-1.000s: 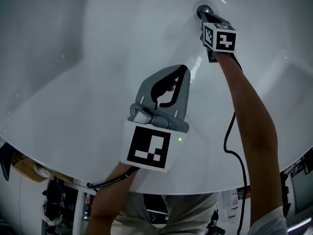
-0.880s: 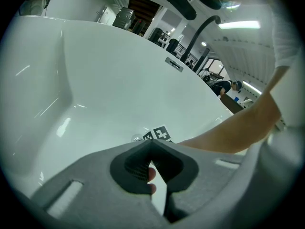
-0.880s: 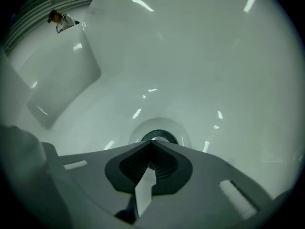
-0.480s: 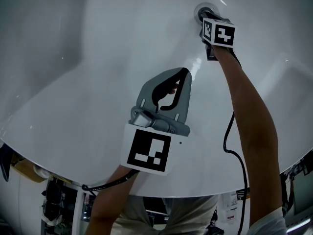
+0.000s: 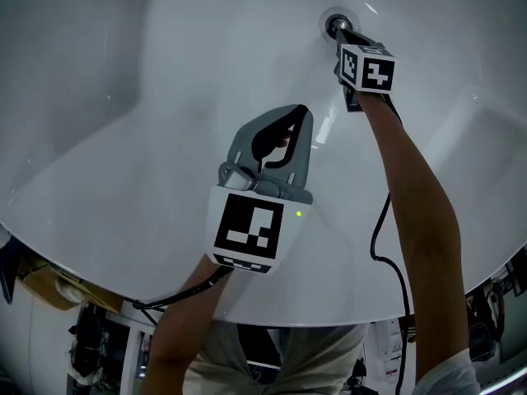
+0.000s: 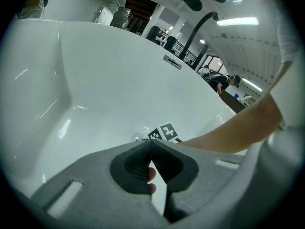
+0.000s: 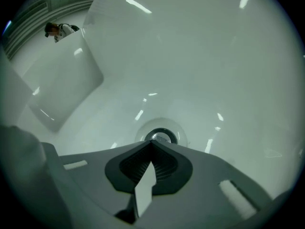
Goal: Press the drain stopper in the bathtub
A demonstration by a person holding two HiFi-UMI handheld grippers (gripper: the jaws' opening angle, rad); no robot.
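Observation:
The round chrome drain stopper sits in the floor of the white bathtub, at the top of the head view. My right gripper is shut, its tips right at the stopper's near edge; whether they touch is unclear. In the right gripper view the closed jaws overlap the lower rim of the stopper. My left gripper is shut on nothing and hangs mid-tub, well short of the drain. The left gripper view shows the stopper small, beyond its shut tips.
The tub's curved rim runs across the bottom of the head view, with a cable trailing from the right arm. A black faucet spout and an overflow plate are at the tub's far end. A person stands in the background.
The right gripper has stayed at the drain, and slightly more of the stopper shows now. The left gripper has drifted a little up and to the left, still shut.

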